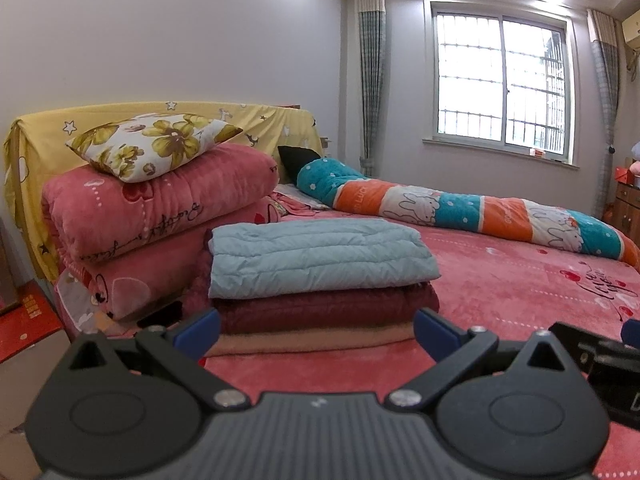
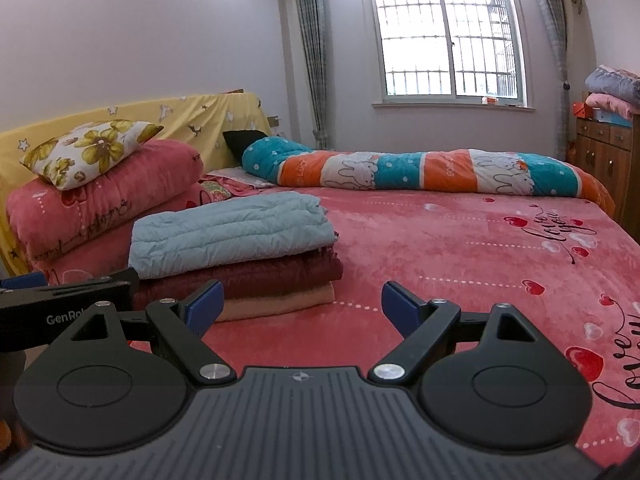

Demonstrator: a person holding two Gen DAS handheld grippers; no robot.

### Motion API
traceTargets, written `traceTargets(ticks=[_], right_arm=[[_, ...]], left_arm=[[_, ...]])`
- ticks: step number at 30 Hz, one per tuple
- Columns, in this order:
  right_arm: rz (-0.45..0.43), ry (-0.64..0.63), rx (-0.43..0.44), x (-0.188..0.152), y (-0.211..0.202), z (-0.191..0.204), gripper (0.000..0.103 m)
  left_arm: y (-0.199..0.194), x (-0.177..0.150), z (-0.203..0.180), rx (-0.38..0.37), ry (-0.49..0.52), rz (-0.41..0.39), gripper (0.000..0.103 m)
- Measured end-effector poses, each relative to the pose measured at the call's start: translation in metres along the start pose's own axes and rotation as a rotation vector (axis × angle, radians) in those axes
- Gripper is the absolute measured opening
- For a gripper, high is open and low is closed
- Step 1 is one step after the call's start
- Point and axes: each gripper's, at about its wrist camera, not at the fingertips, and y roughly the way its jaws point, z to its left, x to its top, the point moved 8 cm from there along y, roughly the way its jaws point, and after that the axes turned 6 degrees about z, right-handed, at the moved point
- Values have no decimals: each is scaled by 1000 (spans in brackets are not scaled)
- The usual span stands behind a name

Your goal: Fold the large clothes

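Both the left gripper (image 1: 316,330) and right gripper (image 2: 303,306), fingers apart and empty, could topple the folded stack (image 1: 320,280) if they snag its blue top (image 1: 316,254).

Left gripper (image 1: 316,330) and right gripper (image 2: 303,306), black linkage arms, blue fingertip pads (image 2: 206,304), silver pivot screws, ribbed grey housing

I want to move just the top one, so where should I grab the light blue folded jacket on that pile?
Take the light blue jacket by its near edge, coming straight from the front: that edge overhangs the maroon layer, leaving room for a lower jaw.
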Motion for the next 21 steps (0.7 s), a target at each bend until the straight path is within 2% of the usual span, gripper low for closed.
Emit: traceTargets(ticks=[21], right_arm=[[21, -9, 8, 0, 15, 4, 103]], left_arm=[[5, -6, 0, 15, 1, 8, 102]])
